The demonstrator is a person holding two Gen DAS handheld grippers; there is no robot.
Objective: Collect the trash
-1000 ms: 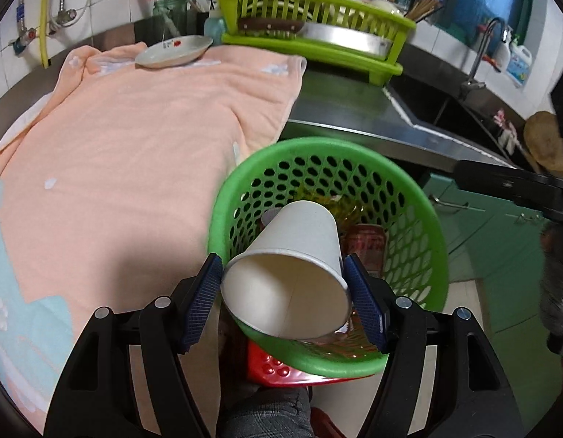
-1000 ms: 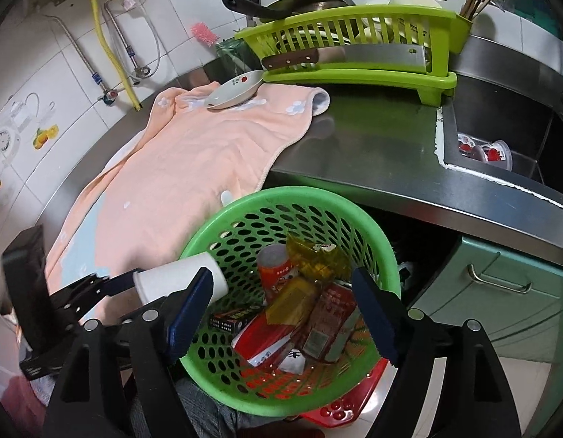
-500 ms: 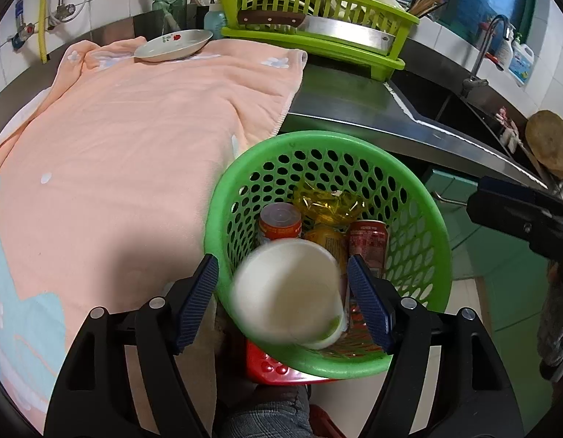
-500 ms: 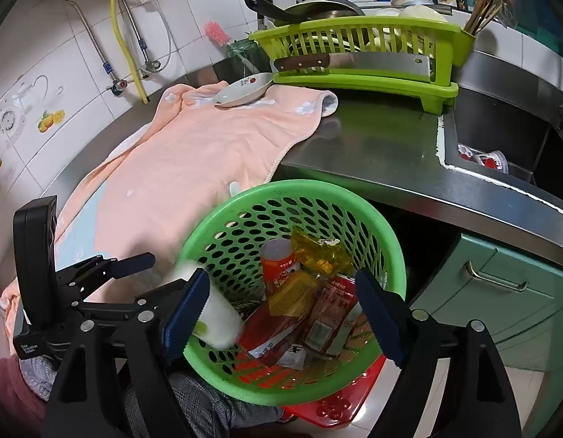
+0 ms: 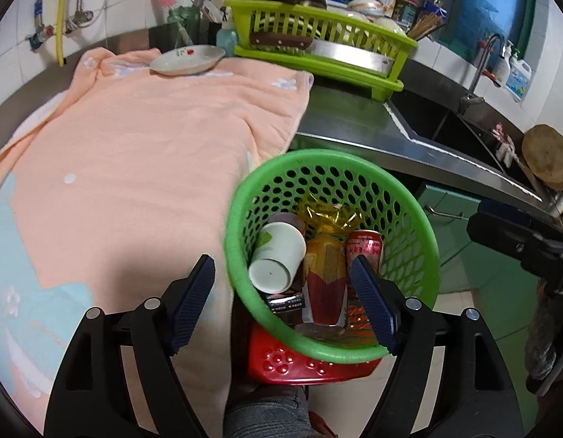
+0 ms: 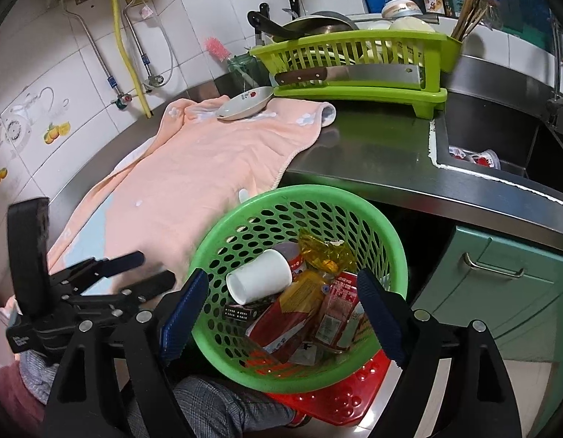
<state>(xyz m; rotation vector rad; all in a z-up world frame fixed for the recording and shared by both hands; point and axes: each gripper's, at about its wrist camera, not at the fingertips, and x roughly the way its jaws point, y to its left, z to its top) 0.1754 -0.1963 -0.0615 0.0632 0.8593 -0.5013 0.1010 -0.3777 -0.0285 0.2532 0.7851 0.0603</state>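
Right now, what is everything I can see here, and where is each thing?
basket: one, green, below the counter edge
paper cup: one, white, lying in the basket
drink can: one, red, in the basket
snack wrappers: several, yellow and red, in the basket
towel: one, peach, spread on the counter
dish: one, white, on the towel's far end
dish rack: one, lime green, on the counter
cleaver: one, on the rack's front
left gripper: black, jaws opening, nothing held
right gripper: black, open, empty

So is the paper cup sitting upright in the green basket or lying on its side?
On its side. The paper cup lies tipped on the wrappers inside the green basket, base end facing the left wrist camera, rim toward the far wall.
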